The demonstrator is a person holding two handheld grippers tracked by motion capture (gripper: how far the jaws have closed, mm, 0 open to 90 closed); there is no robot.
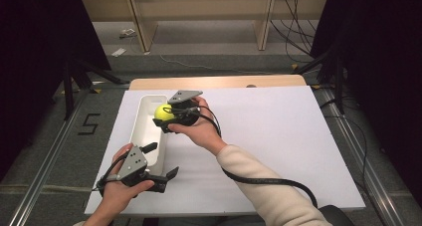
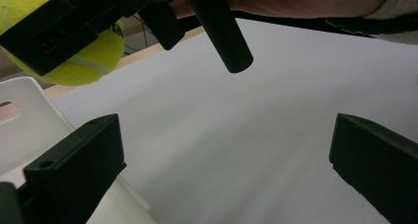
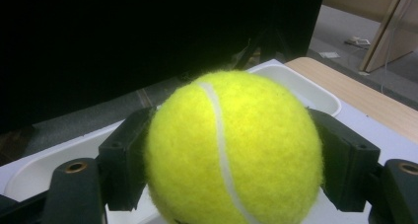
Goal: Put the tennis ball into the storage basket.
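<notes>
A yellow tennis ball point(image 1: 163, 112) is clamped between the black jaws of my right gripper point(image 1: 167, 119), which is shut on it and held over the far half of a long white tray point(image 1: 141, 134). In the right gripper view the ball point(image 3: 231, 150) sits between both pads, with the tray point(image 3: 305, 86) underneath and behind. My left gripper point(image 1: 160, 160) stands open at the tray's near end. In the left gripper view its jaws are wide apart, one over the tray's point(image 2: 24, 125) corner and one over the mat. The ball point(image 2: 74, 61) hangs at the upper left there.
The tray lies along the left side of a white mat point(image 1: 278, 136) on a wooden table point(image 1: 219, 81). A black cable point(image 1: 268, 181) trails from the right gripper across the near mat. Beyond the table's far edge are floor cables and wooden shelf legs point(image 1: 142, 27).
</notes>
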